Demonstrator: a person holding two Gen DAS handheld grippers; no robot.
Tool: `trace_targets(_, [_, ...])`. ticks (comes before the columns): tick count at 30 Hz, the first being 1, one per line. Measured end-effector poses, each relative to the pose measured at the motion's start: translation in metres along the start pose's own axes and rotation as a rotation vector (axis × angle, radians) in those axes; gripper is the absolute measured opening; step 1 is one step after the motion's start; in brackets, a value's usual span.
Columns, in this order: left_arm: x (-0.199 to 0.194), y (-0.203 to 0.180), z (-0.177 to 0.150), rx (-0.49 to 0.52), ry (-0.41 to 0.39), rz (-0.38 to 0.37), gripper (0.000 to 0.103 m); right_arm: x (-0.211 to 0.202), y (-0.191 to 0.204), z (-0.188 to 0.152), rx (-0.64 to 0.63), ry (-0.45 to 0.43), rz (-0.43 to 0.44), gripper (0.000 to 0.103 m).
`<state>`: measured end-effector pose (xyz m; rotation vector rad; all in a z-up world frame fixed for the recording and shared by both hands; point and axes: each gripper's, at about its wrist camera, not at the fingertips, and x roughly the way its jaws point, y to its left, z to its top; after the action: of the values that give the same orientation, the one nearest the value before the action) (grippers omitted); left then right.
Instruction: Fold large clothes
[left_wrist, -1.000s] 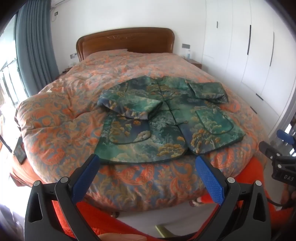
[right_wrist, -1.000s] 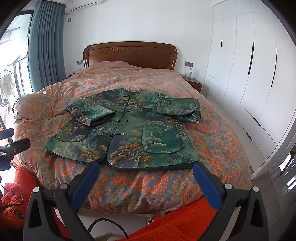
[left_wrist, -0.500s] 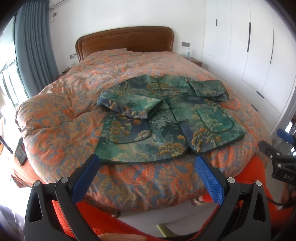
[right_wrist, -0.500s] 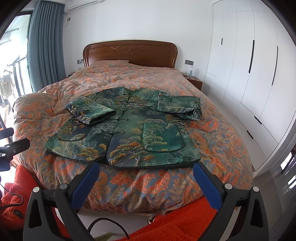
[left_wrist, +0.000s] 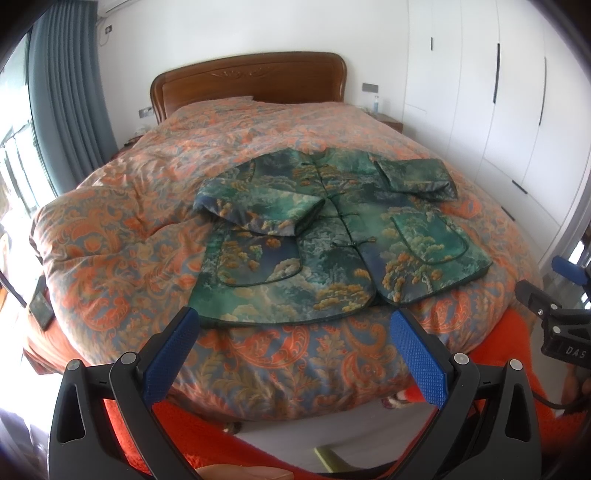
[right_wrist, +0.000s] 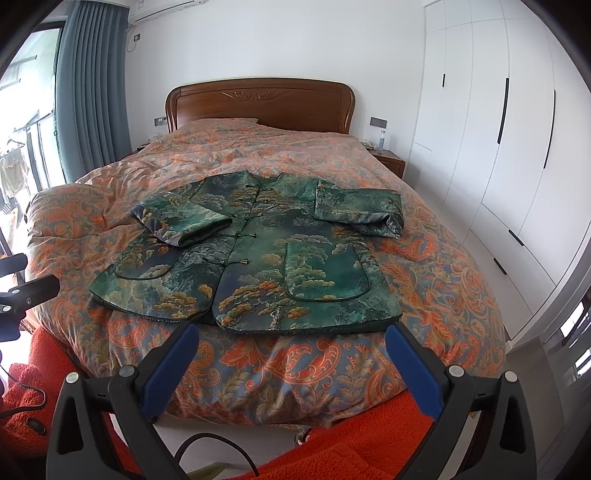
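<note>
Green brocade jacket (left_wrist: 332, 236) lies face up, buttoned, near the foot of the bed, on an orange paisley duvet (left_wrist: 129, 229). Both sleeves are already folded in: the one on the left gripper's side (left_wrist: 258, 210) lies across the chest, the one on the right gripper's side (right_wrist: 358, 210) lies doubled at the shoulder, partly overhanging the jacket's edge. Hem (right_wrist: 303, 325) is nearest the cameras, flat and unfolded. Left gripper (left_wrist: 295, 332) hovers short of the hem, blue pads wide apart, holding nothing. Right gripper (right_wrist: 291, 347) likewise: pads spread, empty, just short of the hem's other half. Judgement: sleeve stage looks done; the step in hand is the approach for the bottom-up fold. Next move calls for each gripper to pinch a hem corner, lift together, and carry the hem towards the collar (right_wrist: 264, 181) without dragging the sleeves loose. Padded cloth looks stiffish; may resist creasing.
</note>
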<state>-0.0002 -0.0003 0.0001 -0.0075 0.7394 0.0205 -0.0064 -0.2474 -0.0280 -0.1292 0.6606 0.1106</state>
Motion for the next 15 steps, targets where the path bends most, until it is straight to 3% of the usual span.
trace_targets(15, [0.0000, 0.0000, -0.0001, 0.002, 0.003, 0.003, 0.103, 0.0020, -0.0014, -0.0002, 0.003, 0.007, 0.002, 0.103])
